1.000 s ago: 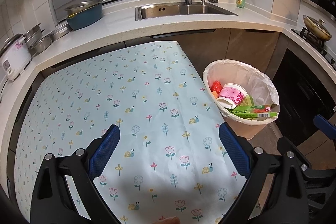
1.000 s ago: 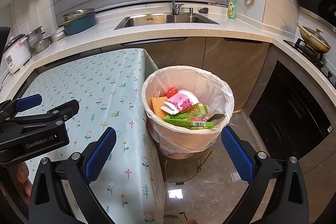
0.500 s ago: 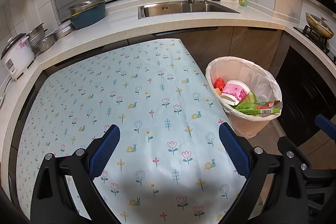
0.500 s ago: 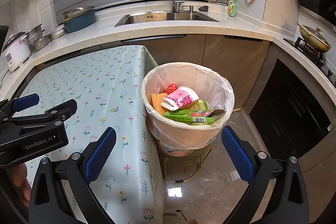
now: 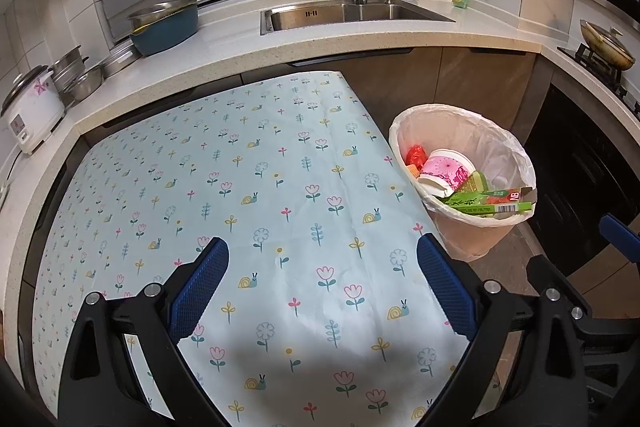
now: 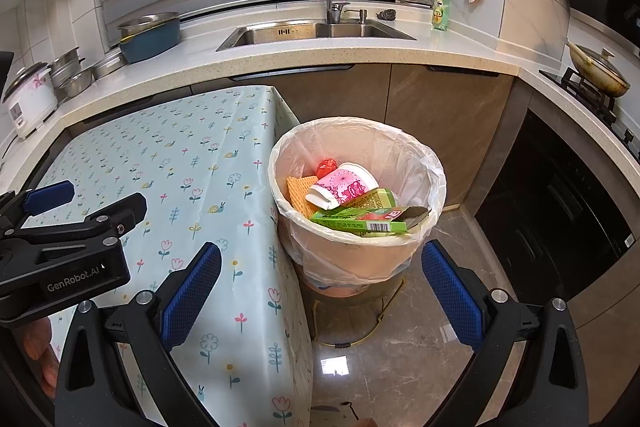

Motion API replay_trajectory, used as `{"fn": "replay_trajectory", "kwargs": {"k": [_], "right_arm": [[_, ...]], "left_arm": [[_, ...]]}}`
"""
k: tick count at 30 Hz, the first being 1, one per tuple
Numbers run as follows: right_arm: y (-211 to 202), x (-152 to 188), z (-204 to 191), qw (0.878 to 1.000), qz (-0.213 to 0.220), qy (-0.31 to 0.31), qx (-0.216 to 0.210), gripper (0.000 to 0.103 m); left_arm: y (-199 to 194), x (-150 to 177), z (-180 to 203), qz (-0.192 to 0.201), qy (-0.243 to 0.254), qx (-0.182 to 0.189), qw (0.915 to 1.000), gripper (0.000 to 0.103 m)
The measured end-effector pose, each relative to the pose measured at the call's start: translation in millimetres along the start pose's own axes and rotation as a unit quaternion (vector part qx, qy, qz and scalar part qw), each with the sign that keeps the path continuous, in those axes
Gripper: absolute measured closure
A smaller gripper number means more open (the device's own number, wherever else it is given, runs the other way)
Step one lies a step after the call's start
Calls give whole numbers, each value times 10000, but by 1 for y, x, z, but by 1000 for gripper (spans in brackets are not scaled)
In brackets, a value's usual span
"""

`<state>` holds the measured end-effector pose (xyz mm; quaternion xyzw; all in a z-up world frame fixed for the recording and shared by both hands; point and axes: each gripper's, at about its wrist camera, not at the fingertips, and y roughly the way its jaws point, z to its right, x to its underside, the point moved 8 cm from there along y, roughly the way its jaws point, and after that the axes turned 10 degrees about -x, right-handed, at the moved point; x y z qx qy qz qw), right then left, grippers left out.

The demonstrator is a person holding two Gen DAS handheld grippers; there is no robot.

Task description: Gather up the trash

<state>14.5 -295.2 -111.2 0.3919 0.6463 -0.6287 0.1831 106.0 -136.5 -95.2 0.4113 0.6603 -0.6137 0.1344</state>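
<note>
Blue-padded left gripper (image 5: 320, 287) and right gripper (image 6: 322, 291) both gape, holding nothing. Trash sits in the bin (image 6: 434, 163) just beside the table's (image 5: 140, 187) right edge; the green carton (image 6: 360, 221) overhangs the bin's rim and may tip out if nudged.
</note>
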Motion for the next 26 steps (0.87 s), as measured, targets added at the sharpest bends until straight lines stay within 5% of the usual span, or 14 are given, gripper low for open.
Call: {"fn": "replay_trajectory", "kwargs": {"k": [26], "right_arm": [[3, 5, 5, 10000, -2, 95, 3, 6]], "left_arm": [[4, 1, 3, -3, 48, 4, 10000, 12]]}}
